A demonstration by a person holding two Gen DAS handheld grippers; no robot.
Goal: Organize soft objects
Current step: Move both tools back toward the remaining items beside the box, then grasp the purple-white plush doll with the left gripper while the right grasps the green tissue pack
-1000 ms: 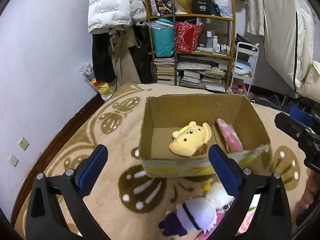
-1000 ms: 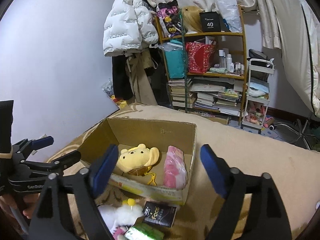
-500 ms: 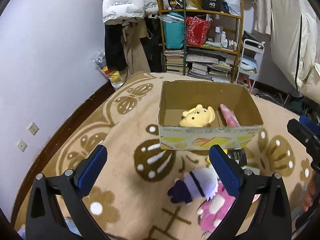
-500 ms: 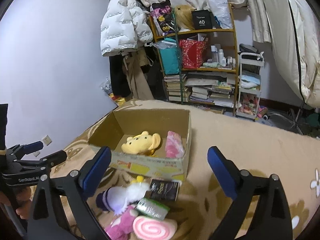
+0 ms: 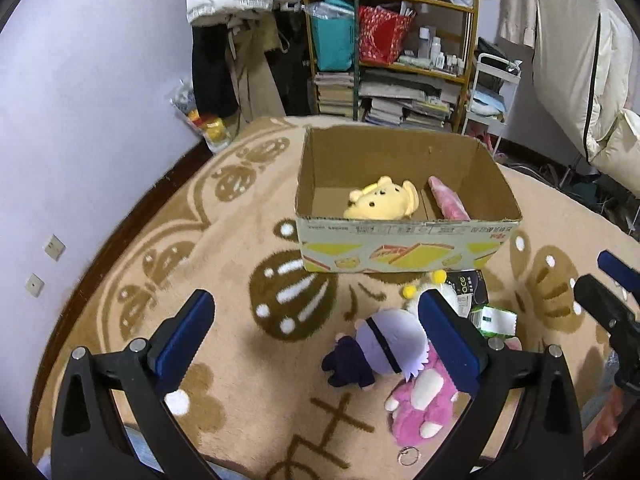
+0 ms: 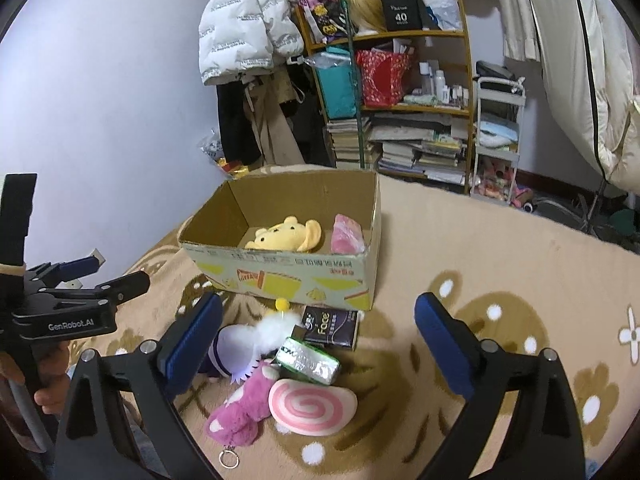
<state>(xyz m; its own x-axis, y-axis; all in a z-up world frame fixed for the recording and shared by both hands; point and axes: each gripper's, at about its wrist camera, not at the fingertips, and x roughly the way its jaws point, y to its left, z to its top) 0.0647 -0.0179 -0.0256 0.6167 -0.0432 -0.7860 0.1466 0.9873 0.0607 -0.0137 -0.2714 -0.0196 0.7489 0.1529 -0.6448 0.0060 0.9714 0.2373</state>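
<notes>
A cluttered bedroom with a laden shelf frames the left wrist view, where the left tongs gape wide and empty above a patterned rug, over a purple plush doll and a pink plush lying touching each other just before the cardboard box, which already holds a yellow bear plush and a pink soft item. In the right wrist view the right tongs are likewise spread wide and holding nothing above the same heap, where a pink swirl cushion, a green packet and a dark tissue pack lie near the box front. The plush toys look light and squashy, so a pinch across the doll's round body should hold best.
</notes>
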